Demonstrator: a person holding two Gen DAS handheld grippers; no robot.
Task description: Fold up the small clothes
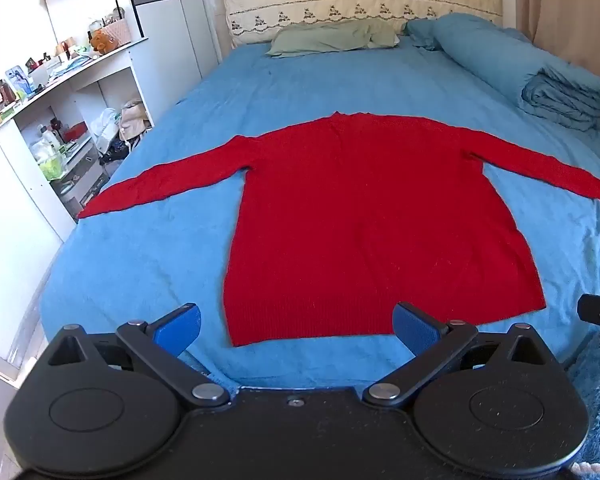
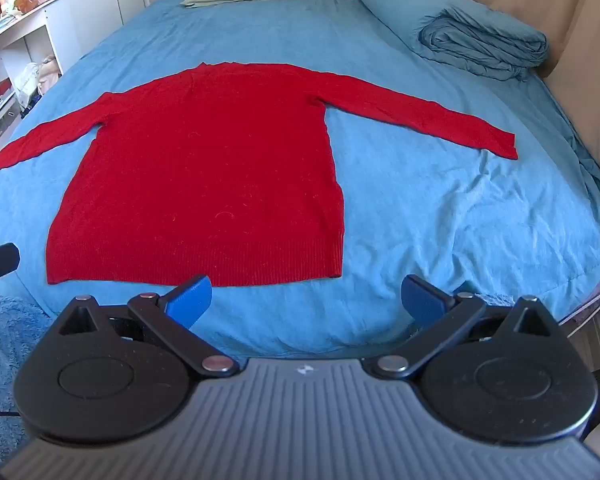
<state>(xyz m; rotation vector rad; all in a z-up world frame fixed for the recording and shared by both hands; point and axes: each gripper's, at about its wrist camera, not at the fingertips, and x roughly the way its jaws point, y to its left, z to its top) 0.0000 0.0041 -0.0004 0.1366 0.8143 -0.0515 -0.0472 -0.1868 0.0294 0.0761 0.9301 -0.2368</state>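
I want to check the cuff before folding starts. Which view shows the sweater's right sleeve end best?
The right wrist view: the right sleeve of the red sweater lies whole on the blue sheet, cuff well inside the frame. In the left wrist view that sleeve stretches to the distorted edge, cuff barely in frame.

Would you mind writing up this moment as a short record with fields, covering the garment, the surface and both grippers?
garment: red sweater, long-sleeved
garment state: flat, unfolded, both sleeves spread outward, hem toward the cameras
surface: blue bed sheet
left gripper: open, fingers apart, short of the hem, holding nothing
right gripper: open, near the hem's right corner, holding nothing
other bedding: folded blue duvet, green pillow near the headboard
fold progress: not yet begun
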